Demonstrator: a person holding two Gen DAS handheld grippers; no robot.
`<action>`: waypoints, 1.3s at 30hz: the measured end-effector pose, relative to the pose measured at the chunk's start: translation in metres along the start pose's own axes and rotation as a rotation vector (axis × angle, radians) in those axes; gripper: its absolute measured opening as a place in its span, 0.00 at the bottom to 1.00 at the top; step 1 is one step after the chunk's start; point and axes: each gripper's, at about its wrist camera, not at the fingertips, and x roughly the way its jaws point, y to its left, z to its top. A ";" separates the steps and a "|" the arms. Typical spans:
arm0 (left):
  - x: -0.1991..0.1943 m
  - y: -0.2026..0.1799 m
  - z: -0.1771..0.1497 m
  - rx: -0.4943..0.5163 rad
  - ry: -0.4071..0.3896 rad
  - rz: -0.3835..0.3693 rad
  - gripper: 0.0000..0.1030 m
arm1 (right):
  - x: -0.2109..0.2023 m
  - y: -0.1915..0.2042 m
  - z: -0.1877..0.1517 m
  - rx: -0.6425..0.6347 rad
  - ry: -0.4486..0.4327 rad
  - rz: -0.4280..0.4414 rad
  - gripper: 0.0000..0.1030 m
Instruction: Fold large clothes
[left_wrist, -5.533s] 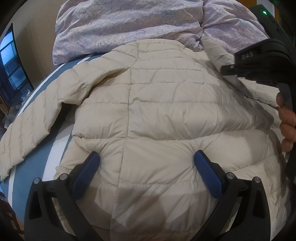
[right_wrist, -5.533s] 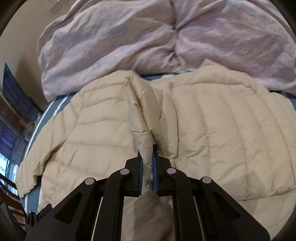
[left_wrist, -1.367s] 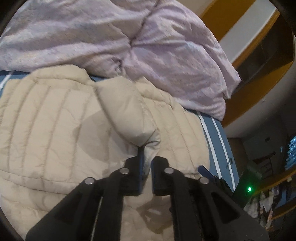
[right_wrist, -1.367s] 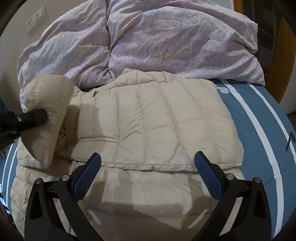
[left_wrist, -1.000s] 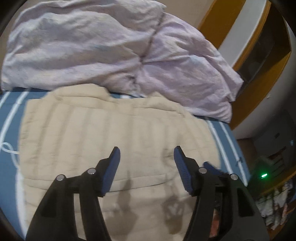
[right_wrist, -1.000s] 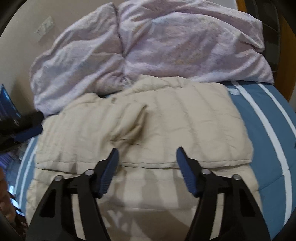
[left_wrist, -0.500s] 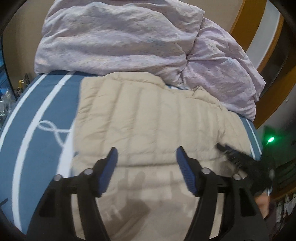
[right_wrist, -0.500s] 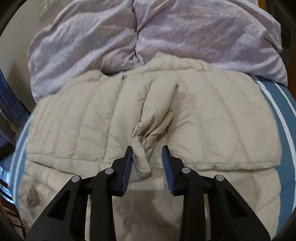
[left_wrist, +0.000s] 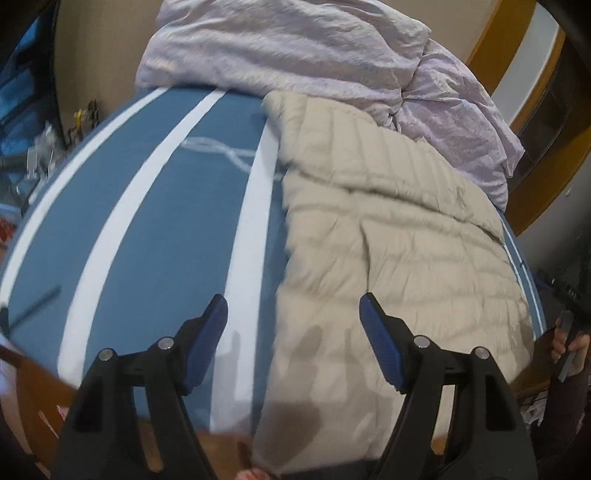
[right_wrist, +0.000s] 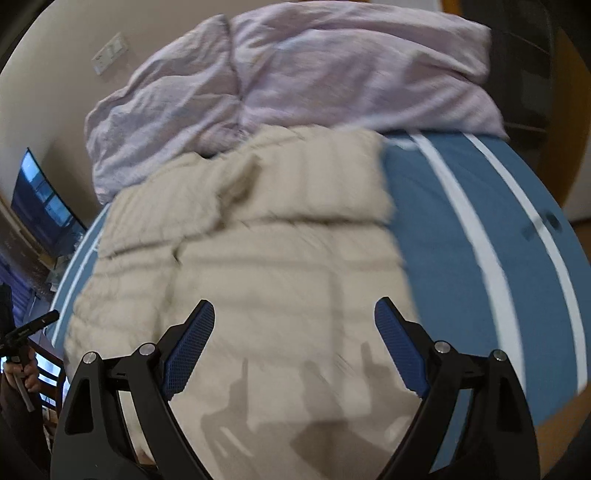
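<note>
Left wrist view, grip: the left gripper (left_wrist: 293, 325) hangs with jaws spread wide and nothing between them, straddling the near left edge of the cream quilted jacket (left_wrist: 399, 251).
Left wrist view, jacket: it lies on the blue white-striped bedspread (left_wrist: 147, 221), toward the right of the bed, its far end touching the rumpled lilac duvet (left_wrist: 295, 48); a folded-in flap crosses its upper half.
Left wrist view, other hand: at the right rim a hand grips a black handle, presumably the right tool; its jaws are out of sight here.

Right wrist view, grip: the right gripper (right_wrist: 295, 336) is likewise wide apart and empty, poised over the jacket's near hem; motion blur softens the fabric.
Right wrist view, axis: the jacket's long axis runs from the hem at the bed's near edge away to the collar end by the duvet.
Right wrist view, step: both sides appear folded in, leaving a long panel.
Right wrist view, next: likely each tool takes a near hem corner and carries it toward the collar, kept level so the puffy panel does not skew.
</note>
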 end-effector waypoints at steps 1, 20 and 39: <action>-0.002 0.004 -0.008 -0.010 0.001 -0.018 0.70 | -0.005 -0.011 -0.010 0.015 0.007 -0.011 0.88; 0.002 -0.010 -0.070 0.000 0.022 -0.112 0.50 | -0.019 -0.069 -0.099 0.150 0.019 0.176 0.54; -0.006 -0.028 -0.076 0.034 0.007 -0.137 0.07 | -0.031 -0.052 -0.090 0.120 -0.052 0.273 0.09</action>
